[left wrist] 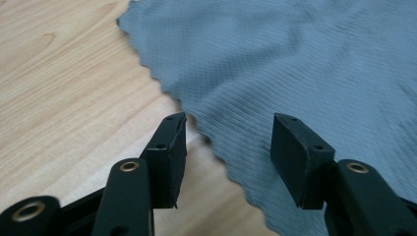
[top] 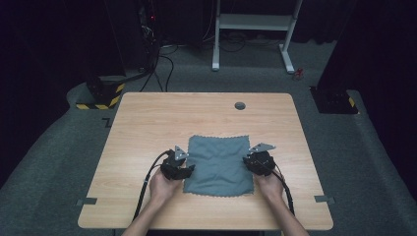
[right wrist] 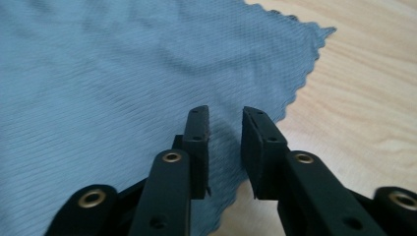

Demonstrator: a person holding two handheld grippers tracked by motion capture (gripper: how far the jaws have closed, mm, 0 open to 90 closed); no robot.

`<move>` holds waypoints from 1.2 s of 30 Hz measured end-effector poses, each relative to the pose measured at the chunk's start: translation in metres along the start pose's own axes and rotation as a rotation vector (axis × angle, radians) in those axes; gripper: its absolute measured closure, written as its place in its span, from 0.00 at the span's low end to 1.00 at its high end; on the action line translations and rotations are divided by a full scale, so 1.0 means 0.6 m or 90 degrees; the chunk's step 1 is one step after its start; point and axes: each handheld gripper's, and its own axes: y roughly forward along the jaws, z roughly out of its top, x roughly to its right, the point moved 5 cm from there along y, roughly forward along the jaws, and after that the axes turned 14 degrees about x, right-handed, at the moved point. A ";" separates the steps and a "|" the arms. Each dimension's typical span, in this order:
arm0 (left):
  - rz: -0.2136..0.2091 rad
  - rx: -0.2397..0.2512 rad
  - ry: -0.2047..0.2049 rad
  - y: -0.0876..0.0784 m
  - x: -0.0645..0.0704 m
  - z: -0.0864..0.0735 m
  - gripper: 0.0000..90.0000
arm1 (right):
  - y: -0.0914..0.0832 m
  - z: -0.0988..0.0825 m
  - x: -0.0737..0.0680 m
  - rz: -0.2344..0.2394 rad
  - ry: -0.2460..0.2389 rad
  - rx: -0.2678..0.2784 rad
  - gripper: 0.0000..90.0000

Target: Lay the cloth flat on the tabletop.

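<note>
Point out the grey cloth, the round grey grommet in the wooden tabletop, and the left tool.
Grey cloth (top: 219, 162): high view, its flat middle.
Round grey grommet (top: 240, 105): high view, its centre.
Left tool (left wrist: 228, 147): left gripper view, gap between its tips.

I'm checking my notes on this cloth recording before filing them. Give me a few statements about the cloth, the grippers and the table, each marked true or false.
1. The grey cloth lies spread flat on the wooden table. True.
2. The left gripper is clamped shut on the cloth. False: its jaws stand wide apart over the cloth's scalloped edge.
3. The right gripper has a narrower jaw gap than the left. True.
4. The cloth is folded in half. False: it lies as one open layer.
5. A round grommet sits near the table's far edge. True.
</note>
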 end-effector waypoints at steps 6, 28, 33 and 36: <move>-0.054 0.037 0.003 -0.051 0.050 -0.010 0.51 | -0.078 -0.020 -0.044 0.061 -0.001 0.042 0.76; -0.046 -0.016 0.024 -0.076 0.081 -0.049 0.49 | -0.146 -0.094 -0.078 0.075 -0.033 0.003 0.63; -0.049 0.005 0.027 -0.069 0.087 -0.040 0.48 | -0.146 -0.079 -0.085 0.069 -0.034 0.035 0.64; -0.044 0.026 0.019 -0.052 0.085 -0.024 0.47 | -0.124 -0.052 -0.108 0.097 -0.041 0.052 0.64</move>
